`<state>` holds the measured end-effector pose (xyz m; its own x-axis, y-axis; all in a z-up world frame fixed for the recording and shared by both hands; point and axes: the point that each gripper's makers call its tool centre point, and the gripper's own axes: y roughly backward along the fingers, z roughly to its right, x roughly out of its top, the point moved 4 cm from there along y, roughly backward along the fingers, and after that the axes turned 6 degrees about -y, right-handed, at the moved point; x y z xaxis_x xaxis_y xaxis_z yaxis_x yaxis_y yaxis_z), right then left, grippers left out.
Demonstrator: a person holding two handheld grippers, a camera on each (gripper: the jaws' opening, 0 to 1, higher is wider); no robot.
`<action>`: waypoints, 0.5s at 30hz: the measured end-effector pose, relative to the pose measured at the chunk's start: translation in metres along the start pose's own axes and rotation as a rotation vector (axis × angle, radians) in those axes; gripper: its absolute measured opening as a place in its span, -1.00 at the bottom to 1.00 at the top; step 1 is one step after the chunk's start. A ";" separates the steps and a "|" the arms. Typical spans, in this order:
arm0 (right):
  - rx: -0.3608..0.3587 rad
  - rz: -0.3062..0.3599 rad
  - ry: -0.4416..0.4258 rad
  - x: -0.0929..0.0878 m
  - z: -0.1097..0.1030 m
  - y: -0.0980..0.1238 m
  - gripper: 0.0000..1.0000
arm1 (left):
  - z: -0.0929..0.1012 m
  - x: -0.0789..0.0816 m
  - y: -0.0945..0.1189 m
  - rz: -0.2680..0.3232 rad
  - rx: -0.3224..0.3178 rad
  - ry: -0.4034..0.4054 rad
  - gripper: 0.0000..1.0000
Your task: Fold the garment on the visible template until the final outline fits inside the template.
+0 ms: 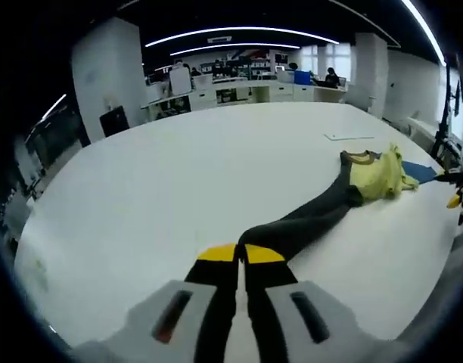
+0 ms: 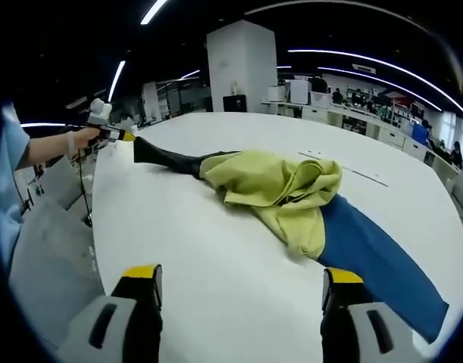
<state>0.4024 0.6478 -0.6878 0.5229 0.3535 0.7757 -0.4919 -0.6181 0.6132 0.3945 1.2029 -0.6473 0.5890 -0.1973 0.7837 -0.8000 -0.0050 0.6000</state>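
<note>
The left gripper (image 1: 240, 253) has its fingers clamped on the dark sleeve (image 1: 307, 219) — likely stretching the garment (image 2: 281, 189) flat on the desk (image 1: 178, 181) — while the right gripper (image 2: 243, 281) waits, fingers apart.

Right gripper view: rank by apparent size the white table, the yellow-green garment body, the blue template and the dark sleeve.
1. white table
2. yellow-green garment body
3. blue template, lying nearer the camera
4. dark sleeve, farthest away

**Hidden and cut off**

The yellow-green garment (image 2: 281, 193) lies bunched over the blue template (image 2: 379, 257), hiding the template's far end. In the left gripper view the left gripper (image 1: 240, 254) covers the tip of the dark sleeve (image 1: 307, 219), and the template (image 1: 421, 171) is a small sliver behind the crumpled garment (image 1: 379, 174).
</note>
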 end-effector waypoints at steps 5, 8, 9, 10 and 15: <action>-0.006 -0.001 -0.011 -0.001 0.002 0.001 0.75 | -0.012 -0.006 -0.006 -0.040 0.000 0.003 -1.00; -0.008 -0.003 -0.011 -0.002 0.002 0.000 0.75 | -0.019 -0.010 -0.010 -0.069 0.003 -0.001 -1.00; -0.007 -0.005 -0.015 -0.002 0.002 0.000 0.75 | -0.023 -0.011 -0.012 -0.078 0.003 0.005 -1.00; -0.008 -0.004 -0.016 -0.003 0.002 0.000 0.75 | -0.024 -0.012 -0.014 -0.083 0.002 0.006 -1.00; -0.013 -0.010 -0.023 -0.004 0.004 0.000 0.75 | -0.036 -0.018 -0.027 -0.149 -0.008 -0.017 -1.00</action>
<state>0.4030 0.6437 -0.6920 0.5436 0.3435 0.7658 -0.4952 -0.6055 0.6231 0.4093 1.2416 -0.6717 0.6990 -0.2116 0.6831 -0.7029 -0.0275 0.7108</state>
